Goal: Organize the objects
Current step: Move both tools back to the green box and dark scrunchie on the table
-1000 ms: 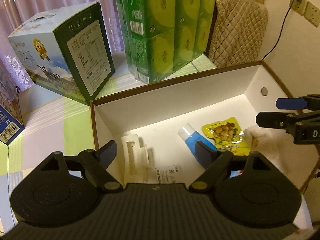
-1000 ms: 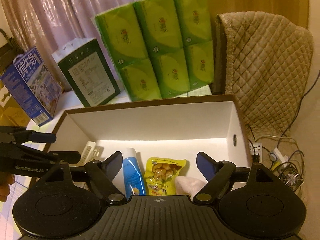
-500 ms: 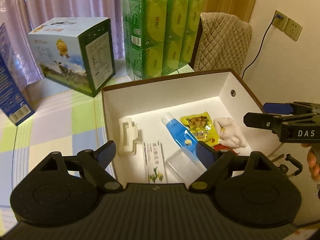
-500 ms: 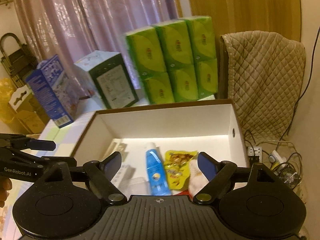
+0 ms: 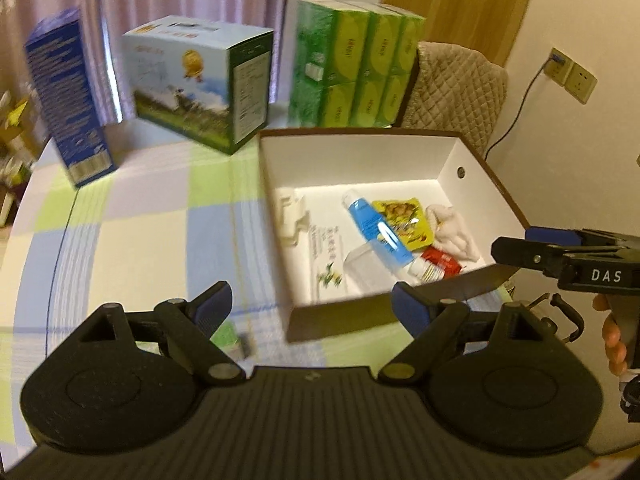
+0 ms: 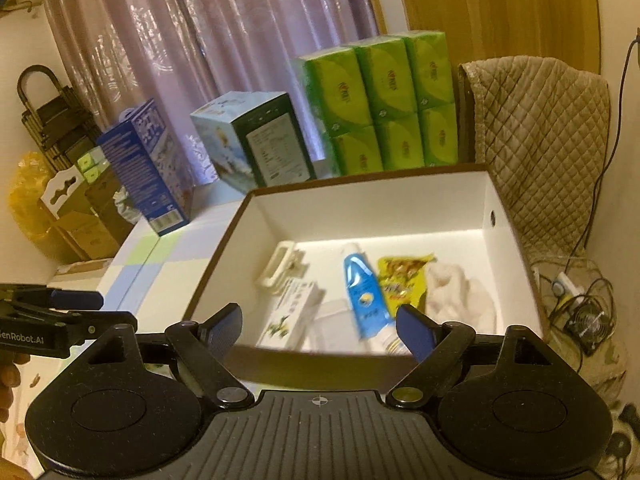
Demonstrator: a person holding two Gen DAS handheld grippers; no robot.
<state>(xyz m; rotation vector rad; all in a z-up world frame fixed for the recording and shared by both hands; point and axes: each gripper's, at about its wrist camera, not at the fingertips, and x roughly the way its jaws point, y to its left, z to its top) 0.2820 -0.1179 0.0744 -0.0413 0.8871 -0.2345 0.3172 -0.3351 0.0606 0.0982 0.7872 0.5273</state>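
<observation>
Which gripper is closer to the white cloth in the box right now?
Right. The right gripper hangs at the box's right edge, just beside the white cloth. The left gripper is back over the table, before the box's near-left corner. Both are open and empty.

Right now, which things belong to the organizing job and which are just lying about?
Job:
white open box with brown rim
blue squeeze tube
yellow snack pouch
white crumpled cloth
cream plastic clip

Lying about:
green tissue packs
blue carton
quilted beige cover
</observation>
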